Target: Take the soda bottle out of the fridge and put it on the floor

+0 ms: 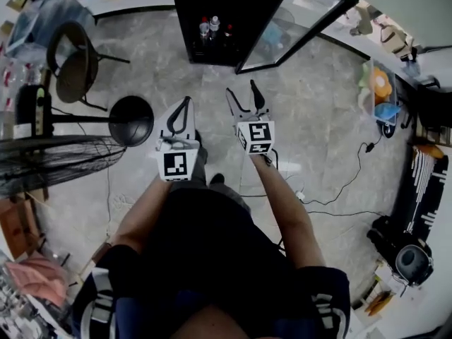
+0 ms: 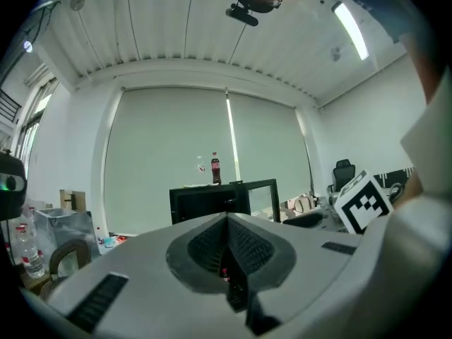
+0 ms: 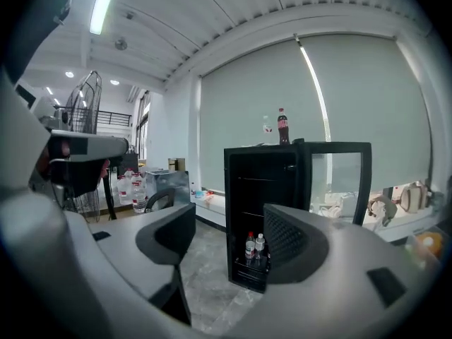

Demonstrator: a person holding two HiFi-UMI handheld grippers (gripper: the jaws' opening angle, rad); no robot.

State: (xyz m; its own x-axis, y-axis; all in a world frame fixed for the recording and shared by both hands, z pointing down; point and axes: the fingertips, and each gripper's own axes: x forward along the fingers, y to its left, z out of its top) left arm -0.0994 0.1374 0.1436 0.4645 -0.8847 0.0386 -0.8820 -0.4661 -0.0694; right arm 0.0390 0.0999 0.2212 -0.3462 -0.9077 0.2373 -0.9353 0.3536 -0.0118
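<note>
Bare grey floor (image 1: 318, 111) lies open between the person and the black fridge (image 1: 226, 6), whose glass door (image 1: 296, 27) stands swung out to the right. The left gripper (image 1: 187, 103) has its jaws pressed together; the right gripper (image 1: 241, 90) is spread wide and empty. The soda bottle (image 3: 249, 248) stands low inside the fridge.

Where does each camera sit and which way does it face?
Head view: on the person's head, facing steeply down at the floor, the open fridge, both forearms, left gripper and right gripper.
Left gripper view: on that gripper, facing the fridge over shut jaws; the right gripper's marker cube shows at right.
Right gripper view: on that gripper, facing the fridge's bottles between parted jaws.
Shared: both gripper views show the dark bottle atop the fridge.
</note>
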